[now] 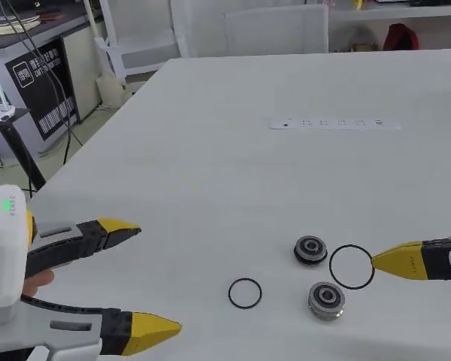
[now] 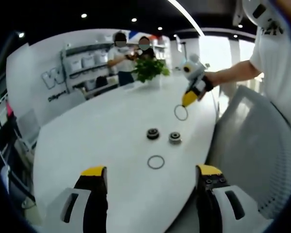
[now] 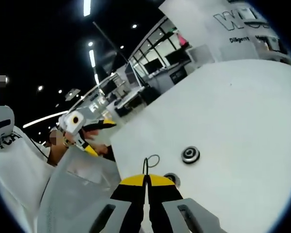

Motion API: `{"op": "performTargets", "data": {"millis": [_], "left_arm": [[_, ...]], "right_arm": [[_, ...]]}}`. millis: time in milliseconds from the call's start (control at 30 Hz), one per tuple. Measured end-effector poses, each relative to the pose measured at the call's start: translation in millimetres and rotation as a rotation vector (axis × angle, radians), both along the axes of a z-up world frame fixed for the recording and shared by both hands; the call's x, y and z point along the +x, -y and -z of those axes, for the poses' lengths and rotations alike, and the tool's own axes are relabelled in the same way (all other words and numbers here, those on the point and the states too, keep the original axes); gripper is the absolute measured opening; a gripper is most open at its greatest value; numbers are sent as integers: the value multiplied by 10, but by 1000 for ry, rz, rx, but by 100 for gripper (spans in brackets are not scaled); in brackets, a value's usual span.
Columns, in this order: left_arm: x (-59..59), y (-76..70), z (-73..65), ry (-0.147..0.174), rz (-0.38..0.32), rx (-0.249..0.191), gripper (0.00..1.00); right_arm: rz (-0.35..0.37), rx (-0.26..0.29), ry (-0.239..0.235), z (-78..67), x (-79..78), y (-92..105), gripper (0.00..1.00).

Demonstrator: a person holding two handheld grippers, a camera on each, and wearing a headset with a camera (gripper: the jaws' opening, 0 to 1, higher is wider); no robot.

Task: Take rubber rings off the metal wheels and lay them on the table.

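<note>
Two wheels sit bare on the desk, a loose ring lying flat just beside them. The right claw is pinched tight on a second ring, gripping its rim near the wheels. The left claw stands spread wide, holding nothing. The rings look light, thin and floppy, best nipped gently at the edge.
</note>
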State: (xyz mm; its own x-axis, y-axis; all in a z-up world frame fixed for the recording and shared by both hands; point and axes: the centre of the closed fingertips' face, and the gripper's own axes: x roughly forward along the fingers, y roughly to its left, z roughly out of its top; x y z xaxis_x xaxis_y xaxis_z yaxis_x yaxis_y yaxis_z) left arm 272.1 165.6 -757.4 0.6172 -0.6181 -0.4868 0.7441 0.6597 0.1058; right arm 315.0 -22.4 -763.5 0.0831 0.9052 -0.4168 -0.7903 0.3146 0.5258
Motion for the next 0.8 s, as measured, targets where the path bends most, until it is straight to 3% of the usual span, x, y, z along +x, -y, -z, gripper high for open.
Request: {"op": "performTargets", "data": {"millis": [567,800], "left_arm": [[-53,-58,29,-4,-36,-8,76],[-61,-74,44,-4,-46,-10,75]], "right_arm": [[-145,-90,93,31,-61,-215,0],[-176,-94,106,51,-68,-342,0]]}}
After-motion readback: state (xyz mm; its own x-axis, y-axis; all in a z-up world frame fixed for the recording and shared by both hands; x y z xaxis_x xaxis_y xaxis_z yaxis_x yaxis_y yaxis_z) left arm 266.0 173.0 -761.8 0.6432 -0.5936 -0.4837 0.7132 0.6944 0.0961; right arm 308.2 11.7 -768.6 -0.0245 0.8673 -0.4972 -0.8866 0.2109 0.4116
